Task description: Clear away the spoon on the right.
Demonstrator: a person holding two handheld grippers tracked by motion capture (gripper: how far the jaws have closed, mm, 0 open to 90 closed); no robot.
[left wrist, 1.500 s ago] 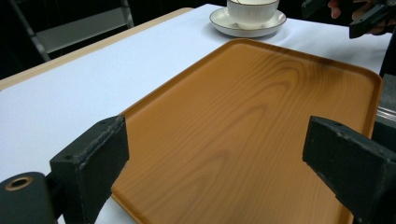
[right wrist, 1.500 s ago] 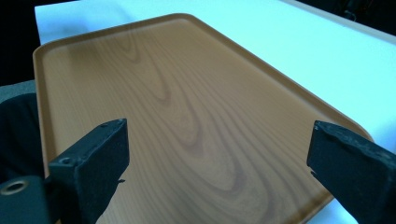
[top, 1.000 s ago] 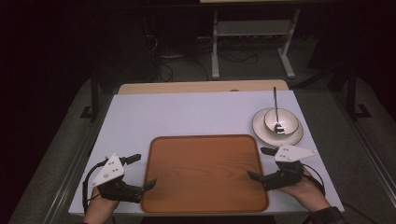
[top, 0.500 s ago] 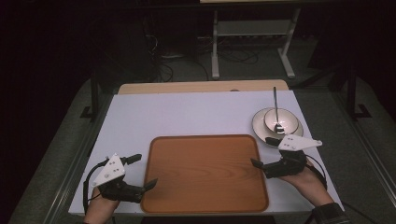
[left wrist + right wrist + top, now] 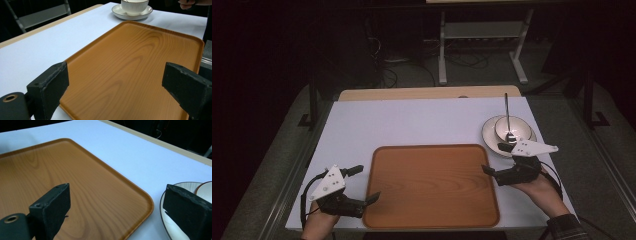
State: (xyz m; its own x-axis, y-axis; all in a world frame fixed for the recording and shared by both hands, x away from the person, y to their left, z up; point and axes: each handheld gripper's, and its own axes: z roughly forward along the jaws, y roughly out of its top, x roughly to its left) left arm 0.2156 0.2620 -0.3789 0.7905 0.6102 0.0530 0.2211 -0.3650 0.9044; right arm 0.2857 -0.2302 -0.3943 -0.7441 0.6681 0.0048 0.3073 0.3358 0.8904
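Black jaws of the left gripper point(image 5: 362, 190) stand wide apart, holding nothing, with their tips at the near left edge of the wood-grain tray point(image 5: 432, 185), which lies flat just ahead of them on the white table point(image 5: 412, 122). Across the tray, the right gripper point(image 5: 494, 160) also has its jaws spread and empty, poised over the tray's far right corner. Just beyond that gripper sits a white saucer point(image 5: 488, 131) carrying a cup point(image 5: 511, 127), with a spoon point(image 5: 507, 112) standing in the cup, close beside the tray but apart from it
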